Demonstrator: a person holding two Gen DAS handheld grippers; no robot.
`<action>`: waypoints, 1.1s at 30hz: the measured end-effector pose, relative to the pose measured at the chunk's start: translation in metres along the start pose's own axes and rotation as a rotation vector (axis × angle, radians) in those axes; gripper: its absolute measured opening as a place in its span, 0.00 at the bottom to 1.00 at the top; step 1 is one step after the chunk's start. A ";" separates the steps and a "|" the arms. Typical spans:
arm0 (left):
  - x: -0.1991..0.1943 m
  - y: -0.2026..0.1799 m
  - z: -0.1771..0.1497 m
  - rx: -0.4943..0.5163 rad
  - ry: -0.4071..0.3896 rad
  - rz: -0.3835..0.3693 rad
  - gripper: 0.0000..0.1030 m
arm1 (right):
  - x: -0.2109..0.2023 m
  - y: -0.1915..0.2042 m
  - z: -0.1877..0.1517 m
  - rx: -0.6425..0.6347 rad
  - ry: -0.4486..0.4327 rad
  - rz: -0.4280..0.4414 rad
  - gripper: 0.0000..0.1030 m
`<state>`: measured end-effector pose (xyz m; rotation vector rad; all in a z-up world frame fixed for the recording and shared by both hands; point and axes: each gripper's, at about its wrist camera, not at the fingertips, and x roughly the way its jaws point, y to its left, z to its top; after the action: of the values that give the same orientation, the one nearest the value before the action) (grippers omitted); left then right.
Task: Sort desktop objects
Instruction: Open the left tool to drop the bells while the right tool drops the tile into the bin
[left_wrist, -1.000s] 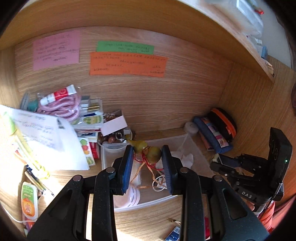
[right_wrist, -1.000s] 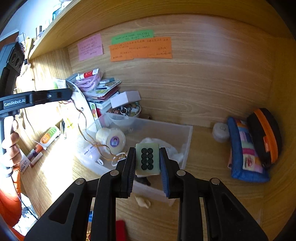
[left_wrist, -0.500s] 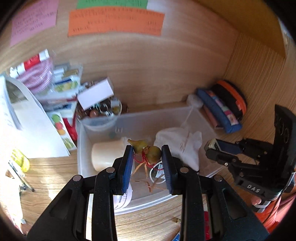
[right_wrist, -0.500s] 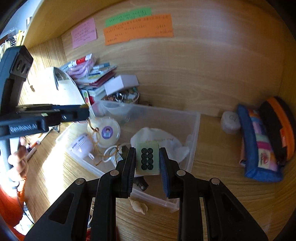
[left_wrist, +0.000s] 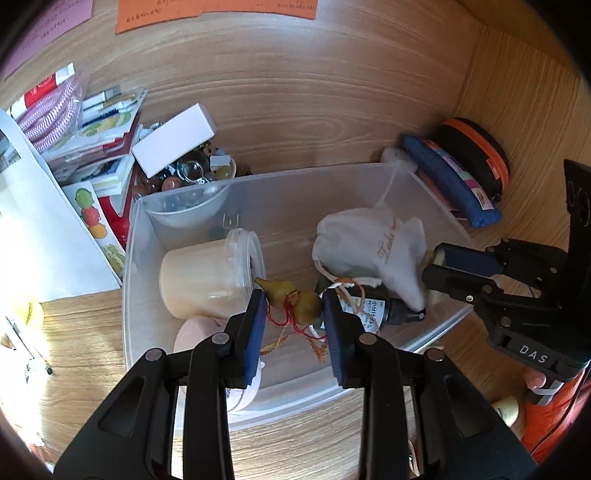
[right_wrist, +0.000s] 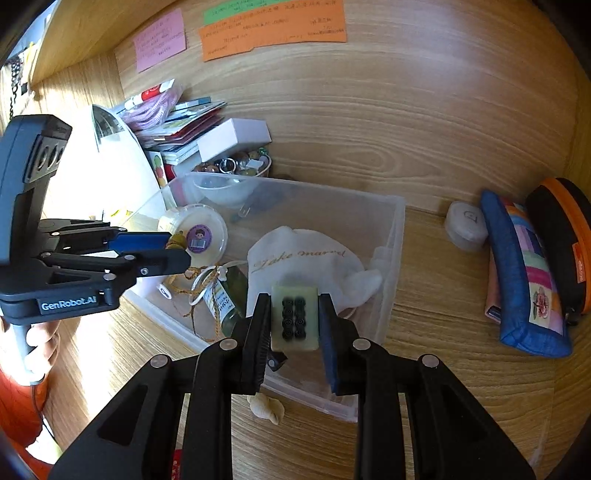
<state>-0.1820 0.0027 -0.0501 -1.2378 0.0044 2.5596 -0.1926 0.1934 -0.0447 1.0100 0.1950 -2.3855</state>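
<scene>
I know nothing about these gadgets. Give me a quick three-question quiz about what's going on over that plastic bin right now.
1. True or false: the left tool grips a small gourd charm with red string.
2. What is clamped in the right tool? A) a white pouch B) a pale mahjong tile with eight dark circles C) a pencil case
3. Fill in: the white drawstring pouch lies inside the clear plastic ____.

Key: 1 true; 2 B; 3 bin.
</scene>
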 end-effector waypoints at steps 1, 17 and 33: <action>0.001 0.000 0.000 -0.001 0.001 -0.004 0.30 | 0.001 0.000 0.000 0.003 0.001 0.007 0.22; -0.014 -0.009 -0.003 0.047 -0.062 0.041 0.58 | 0.002 0.012 -0.003 -0.053 -0.054 -0.050 0.60; -0.041 0.001 0.000 0.021 -0.197 0.122 0.86 | -0.009 0.008 -0.002 -0.021 -0.098 -0.006 0.78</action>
<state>-0.1585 -0.0089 -0.0184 -1.0020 0.0666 2.7682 -0.1821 0.1905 -0.0394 0.8822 0.1867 -2.4264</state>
